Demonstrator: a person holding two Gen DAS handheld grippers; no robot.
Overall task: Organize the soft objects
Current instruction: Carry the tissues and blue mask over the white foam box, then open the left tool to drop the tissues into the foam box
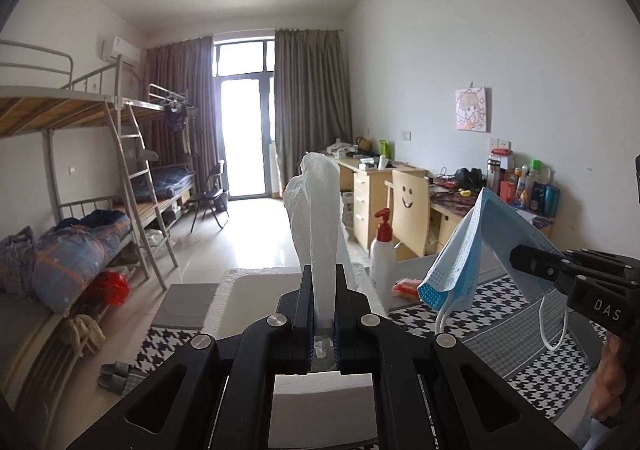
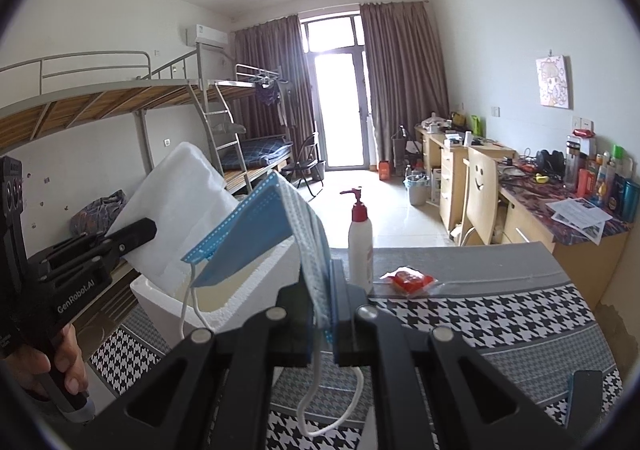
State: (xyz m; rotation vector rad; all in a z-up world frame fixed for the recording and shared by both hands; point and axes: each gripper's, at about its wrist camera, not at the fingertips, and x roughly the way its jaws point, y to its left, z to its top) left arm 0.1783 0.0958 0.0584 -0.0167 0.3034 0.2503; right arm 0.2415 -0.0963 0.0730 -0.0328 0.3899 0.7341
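Note:
My left gripper [image 1: 323,290] is shut on a white soft mask or cloth [image 1: 316,209] that stands up between its fingers; it also shows in the right wrist view [image 2: 176,209], held by the left gripper [image 2: 150,230]. My right gripper [image 2: 320,290] is shut on a blue face mask [image 2: 256,234] with white ear loops; the blue mask [image 1: 460,266] hangs from the right gripper [image 1: 516,260] in the left wrist view. Both are held in the air above a white foam box [image 2: 256,286], which also shows below my left gripper [image 1: 248,302].
The table has a houndstooth cloth [image 2: 500,326]. On it stand a white pump bottle with red top [image 2: 360,242] and a red packet [image 2: 408,278]. A chair with a smiley face [image 2: 480,193], cluttered desks [image 2: 560,201] and bunk beds [image 2: 120,101] lie beyond.

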